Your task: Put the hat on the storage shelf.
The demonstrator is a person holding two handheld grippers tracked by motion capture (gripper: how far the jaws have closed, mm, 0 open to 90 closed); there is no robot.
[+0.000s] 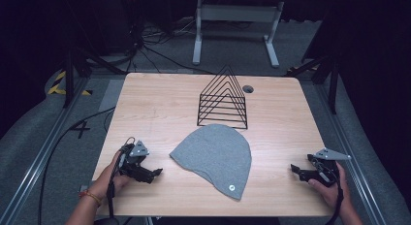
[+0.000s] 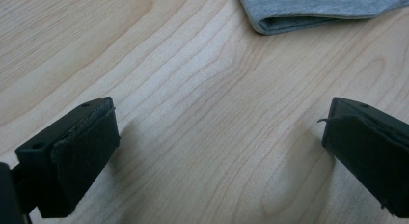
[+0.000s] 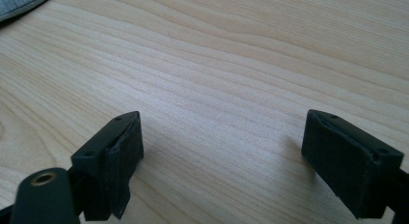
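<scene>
Both grippers, left gripper (image 1: 156, 173) and right gripper (image 1: 293, 168), jaws spread wide and empty over bare wooden table (image 1: 155, 104); grey beanie (image 1: 215, 157) flat between them, just ahead of left, black wire rack (image 1: 223, 100) beyond; best approached low, pinching the folded brim edge.

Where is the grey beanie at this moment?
In the high view, the grey beanie lies flat mid-table on the wooden table, just in front of the black wire rack, between the two tongs.
</scene>
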